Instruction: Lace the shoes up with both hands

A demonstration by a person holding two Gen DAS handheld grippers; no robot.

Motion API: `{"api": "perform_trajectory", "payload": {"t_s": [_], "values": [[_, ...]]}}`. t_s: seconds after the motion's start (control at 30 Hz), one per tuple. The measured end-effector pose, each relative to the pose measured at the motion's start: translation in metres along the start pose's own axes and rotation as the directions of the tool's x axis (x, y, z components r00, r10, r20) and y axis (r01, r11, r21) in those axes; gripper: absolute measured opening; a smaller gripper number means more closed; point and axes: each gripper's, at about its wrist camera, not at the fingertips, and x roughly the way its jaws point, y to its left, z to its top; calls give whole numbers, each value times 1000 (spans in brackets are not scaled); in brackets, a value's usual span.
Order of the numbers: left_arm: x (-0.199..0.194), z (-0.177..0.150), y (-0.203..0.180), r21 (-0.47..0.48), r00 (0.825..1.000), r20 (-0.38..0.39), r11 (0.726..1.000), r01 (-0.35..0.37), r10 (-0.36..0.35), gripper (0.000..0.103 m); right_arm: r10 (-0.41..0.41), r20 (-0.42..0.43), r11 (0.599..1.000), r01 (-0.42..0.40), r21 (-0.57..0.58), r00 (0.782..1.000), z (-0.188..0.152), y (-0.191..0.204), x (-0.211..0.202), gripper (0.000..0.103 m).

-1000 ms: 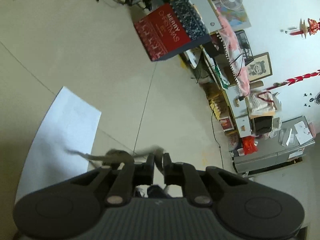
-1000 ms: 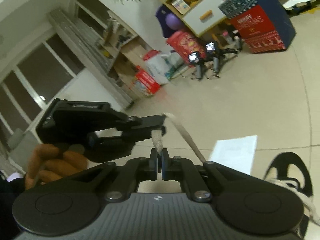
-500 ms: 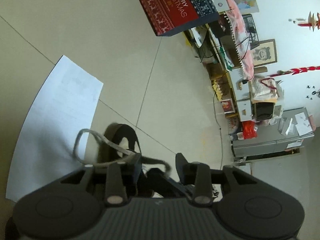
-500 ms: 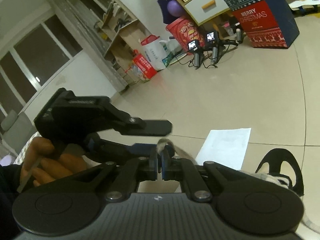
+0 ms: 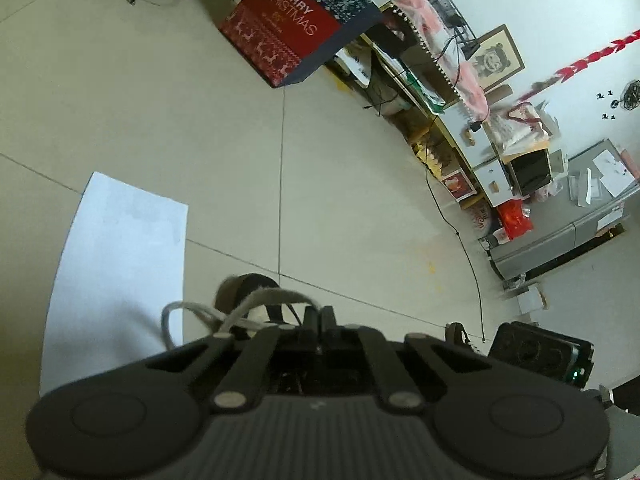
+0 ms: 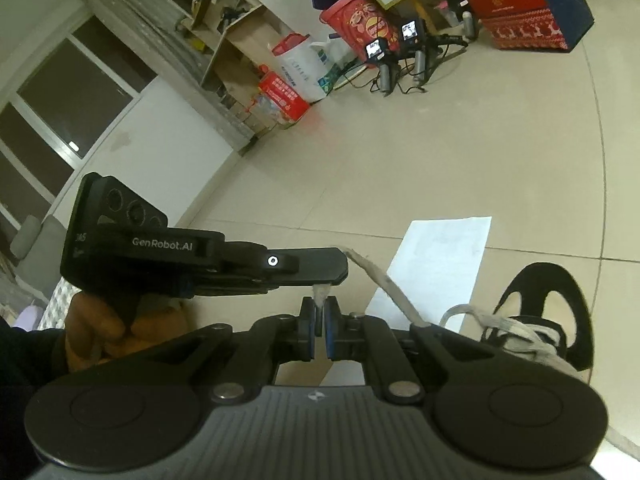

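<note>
A black shoe [image 6: 568, 312] with beige laces stands on the floor at the right; in the left wrist view only its dark top [image 5: 256, 284] shows behind the fingers. My left gripper [image 5: 319, 316] is shut on the beige shoelace [image 5: 276, 296]. Seen from the right wrist, the left gripper [image 6: 340, 270] lies sideways just above my right gripper [image 6: 320, 322]. The shoelace [image 6: 384, 280] runs from its tip down to the shoe. The lace's pale end [image 6: 321, 295] sticks up between the right pads. Those jaws are opening slightly and a thin gap shows below the end.
A white sheet of paper [image 5: 120, 260] [image 6: 444, 256] lies on the tiled floor beside the shoe. A red Christmas box [image 5: 288, 28] [image 6: 520, 4] stands far off. Small cameras on stands [image 6: 384, 56] and a floor cable [image 5: 460, 240] sit near cluttered shelves. A hand [image 6: 100, 328] holds the left gripper.
The left gripper opened wide, then shut on the lace just above the right pads. It sank and rolled a little. The right gripper's gap has widened slightly.
</note>
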Motion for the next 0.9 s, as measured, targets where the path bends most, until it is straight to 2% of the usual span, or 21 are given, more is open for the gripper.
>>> {"api": "perform_trajectory", "payload": {"t_s": [0.17, 0.3, 0.5, 0.57, 0.7, 0.77, 0.9], "values": [[7, -4, -9, 62, 998, 39, 997, -55, 53, 1, -36, 34, 998, 35, 46, 999, -6, -12, -9, 8], [15, -10, -11, 66, 995, 69, 995, -73, 69, 1, -49, 74, 992, 39, 122, 996, -15, -27, -20, 8], [31, -19, -2, -9, 992, 87, 996, -92, 92, 1, -76, 103, 976, 53, 212, 992, -31, -46, -28, 8], [36, -22, 1, -32, 990, 95, 995, -99, 101, 1, -121, 106, 968, 93, 234, 987, -38, -50, -29, 8], [48, -25, 8, -93, 985, 123, 990, -106, 117, 1, -274, 66, 942, 254, 221, 959, -50, -52, -30, 8], [55, -26, 10, -107, 981, 147, 988, -115, 130, 1, -320, 47, 933, 306, 191, 946, -55, -52, -30, 8], [70, -28, 10, -104, 969, 180, 983, -150, 167, 1, -370, 4, 929, 370, 14, 929, -51, -40, -18, 4]]}}
